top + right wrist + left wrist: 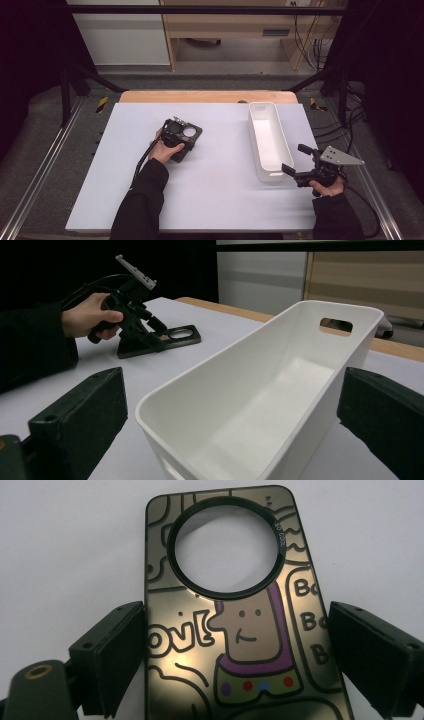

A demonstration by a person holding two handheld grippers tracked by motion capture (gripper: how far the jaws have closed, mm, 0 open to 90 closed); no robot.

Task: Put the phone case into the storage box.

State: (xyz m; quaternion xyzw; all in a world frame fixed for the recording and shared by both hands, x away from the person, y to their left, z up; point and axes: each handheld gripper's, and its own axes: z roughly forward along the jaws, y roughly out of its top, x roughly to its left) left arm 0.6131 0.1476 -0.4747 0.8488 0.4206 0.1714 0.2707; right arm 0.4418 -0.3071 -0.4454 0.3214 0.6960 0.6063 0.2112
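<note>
A dark phone case (pixel 250 645) printed with a cartoon figure and cut with a round hole lies flat on the white mat (pixel 215 200), left of centre (pixel 191 133). My left gripper (pixel 237 625) is tilted down over it (pixel 175 137), one pad against each long edge, shut on the case. An empty long white bin (pixel 265 107) stands at the right. My right gripper (pixel 292 158) hovers open just off the bin's near right corner, and its view looks into the bin (pixel 240 347) between the spread jaws. Across the mat that view shows the left gripper (pixel 150 332) on the case (pixel 182 335).
The mat covers a wooden table (pixel 210 96) whose far edge shows beyond it. Metal frame rails (pixel 40 170) run along both sides, and cables (pixel 325 130) hang at the right. Bare mat lies between the case and the bin.
</note>
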